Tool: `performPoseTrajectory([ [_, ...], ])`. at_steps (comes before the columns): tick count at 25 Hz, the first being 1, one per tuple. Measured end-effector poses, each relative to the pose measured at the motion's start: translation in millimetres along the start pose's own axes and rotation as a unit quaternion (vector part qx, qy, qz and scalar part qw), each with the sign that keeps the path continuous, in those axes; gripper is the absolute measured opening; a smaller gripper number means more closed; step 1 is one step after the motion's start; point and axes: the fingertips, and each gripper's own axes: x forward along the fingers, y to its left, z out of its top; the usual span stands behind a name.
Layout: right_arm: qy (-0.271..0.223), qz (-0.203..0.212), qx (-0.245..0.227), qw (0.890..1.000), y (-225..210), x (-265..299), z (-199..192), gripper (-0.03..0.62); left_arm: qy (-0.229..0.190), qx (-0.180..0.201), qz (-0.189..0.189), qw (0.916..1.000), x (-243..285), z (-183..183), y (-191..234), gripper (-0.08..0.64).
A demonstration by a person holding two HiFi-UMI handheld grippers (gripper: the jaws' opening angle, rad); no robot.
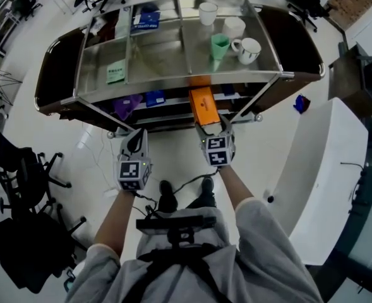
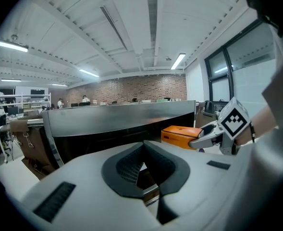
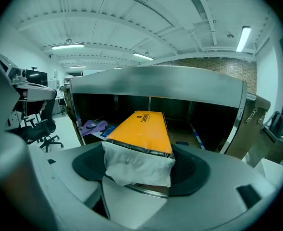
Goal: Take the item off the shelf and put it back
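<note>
An orange pack (image 1: 204,106) with a white near end (image 3: 137,165) sticks out from the metal shelf cart (image 1: 84,62), its far end under the top tray's front edge. My right gripper (image 1: 213,129) is shut on its near end, one jaw on each side (image 3: 140,170). I cannot tell whether the pack rests on the lower shelf. My left gripper (image 1: 135,137) hangs left of it in front of the cart, shut and holding nothing (image 2: 143,150). In the left gripper view the pack (image 2: 179,134) and right gripper (image 2: 206,137) show at the right.
The top tray holds a green cup (image 1: 220,45), a white mug (image 1: 247,50), white cups (image 1: 208,12), a blue box (image 1: 145,21) and a green packet (image 1: 115,73). Purple (image 1: 126,105) and blue (image 1: 155,98) items lie on the lower shelf. Office chairs (image 1: 28,175) stand left, a white table (image 1: 324,169) right.
</note>
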Motion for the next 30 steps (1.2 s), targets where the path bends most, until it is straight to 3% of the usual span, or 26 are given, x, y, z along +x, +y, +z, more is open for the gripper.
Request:
performPoseTrajectory([
  [15,0.012,-0.021,0.006,1.0,-6,113,-5,0.367,0.033,-0.002,-0.004,0.9994,67,-33,9,0.006],
  [30,0.013,-0.037,0.018,0.999,-17,173,-3,0.368,0.033,-0.01,-0.005,0.9994,98,-52,10,0.006],
])
